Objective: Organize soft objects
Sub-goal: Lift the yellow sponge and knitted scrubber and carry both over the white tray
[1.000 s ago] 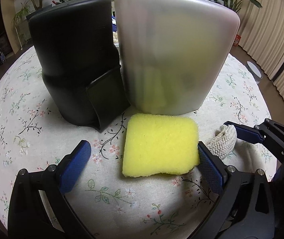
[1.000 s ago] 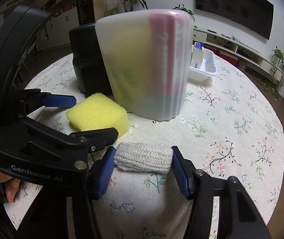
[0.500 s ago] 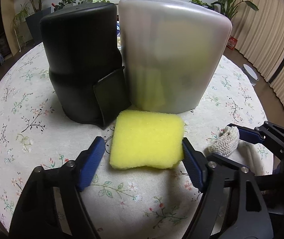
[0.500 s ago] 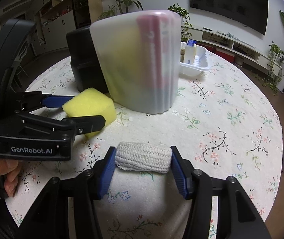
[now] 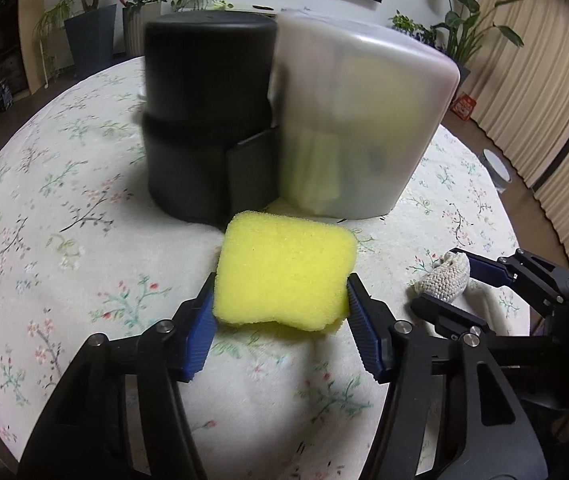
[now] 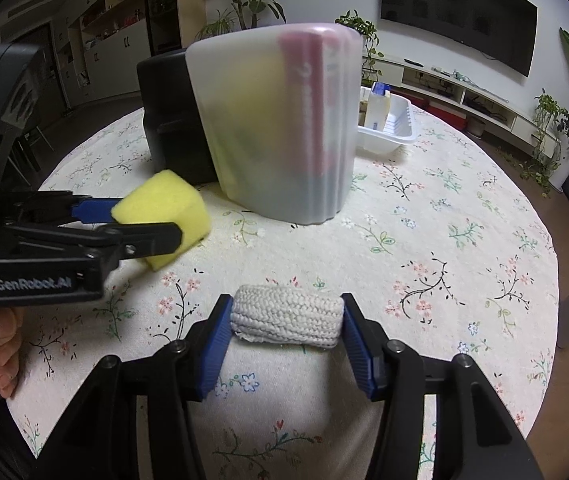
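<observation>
sponge [image 5: 284, 270] in front of clear bin [image 5: 360, 128]: soft, light | left gripper [image 5: 280, 312] has just closed, squeezing its sides | right gripper [image 6: 286, 330] clamps knit roll [image 6: 287, 314] by ends

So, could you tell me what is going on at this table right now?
A person is sorting soft things with a hand-held gripper in each hand. The left hand-held gripper has just been closing and its pads now press the sides of the yellow sponge, which looks lifted off the floral tablecloth. The right hand-held gripper grips a white knitted roll. A black bin and a frosted bin stand just behind.
</observation>
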### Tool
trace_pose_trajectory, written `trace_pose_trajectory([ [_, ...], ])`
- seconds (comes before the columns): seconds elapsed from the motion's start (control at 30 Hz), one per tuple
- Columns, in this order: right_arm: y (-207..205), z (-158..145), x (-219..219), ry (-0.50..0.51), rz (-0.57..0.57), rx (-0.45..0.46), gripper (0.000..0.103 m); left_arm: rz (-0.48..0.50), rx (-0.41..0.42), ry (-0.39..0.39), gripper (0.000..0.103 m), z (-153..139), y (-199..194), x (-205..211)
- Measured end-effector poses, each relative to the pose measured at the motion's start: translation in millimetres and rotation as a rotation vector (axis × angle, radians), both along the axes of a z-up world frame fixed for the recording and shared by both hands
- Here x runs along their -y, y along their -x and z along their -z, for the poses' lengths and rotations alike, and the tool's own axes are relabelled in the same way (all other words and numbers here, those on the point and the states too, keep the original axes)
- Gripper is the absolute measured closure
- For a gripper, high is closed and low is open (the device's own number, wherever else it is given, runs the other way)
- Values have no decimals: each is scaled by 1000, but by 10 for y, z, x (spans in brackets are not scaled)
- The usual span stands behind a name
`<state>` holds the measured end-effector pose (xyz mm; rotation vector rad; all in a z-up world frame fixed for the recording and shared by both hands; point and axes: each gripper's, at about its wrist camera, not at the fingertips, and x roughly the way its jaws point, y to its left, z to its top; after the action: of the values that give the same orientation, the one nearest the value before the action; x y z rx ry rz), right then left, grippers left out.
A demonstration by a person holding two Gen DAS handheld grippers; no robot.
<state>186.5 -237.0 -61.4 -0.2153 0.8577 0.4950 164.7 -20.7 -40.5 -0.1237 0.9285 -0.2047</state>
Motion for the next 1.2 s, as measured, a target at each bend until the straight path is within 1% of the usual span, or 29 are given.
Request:
trace_pose_trajectory([
  [0.2,26,-4,-15,-1,-5,4,47,-24,-3,35,46,-36,132,-139],
  [0.6,209,-129,71,-32,-8,5,47,-52,8,29,46,-149,440,-331],
  [0.93,301,-382,289,-36,31,23,48,-79,43,3,46,-362,540,-599],
  [1.2,126,-722,615,-13,81,80,48,-104,91,-17,46,-646,424,-877],
])
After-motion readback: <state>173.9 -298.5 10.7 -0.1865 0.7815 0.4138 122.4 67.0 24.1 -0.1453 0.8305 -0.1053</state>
